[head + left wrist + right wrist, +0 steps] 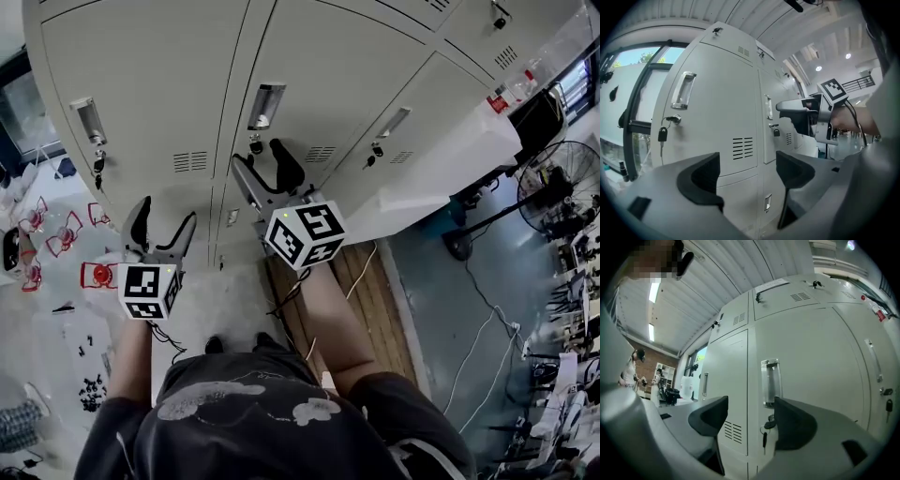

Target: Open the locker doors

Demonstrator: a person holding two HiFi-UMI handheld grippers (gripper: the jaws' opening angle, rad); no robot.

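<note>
Before pale grey metal locker doors point(150, 66), my right gripper point(750, 408) hangs open, empty, near a chrome recessed handle point(770, 383). My left gripper point(747, 164) gapes empty, apparently touching nothing.

We see the floor point(441, 300) carrying the lockers point(328, 75), with a wooden board point(367, 300) against their base. A standing fan point(555, 187) and white cables point(483, 347) are at right. Red-and-white items point(56, 234) and scattered black bits point(92, 394) are at left.

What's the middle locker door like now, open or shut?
Shut. The middle locker door lies flush with the doors beside it, and the right gripper, jaws apart, is not gripping its handle.
</note>
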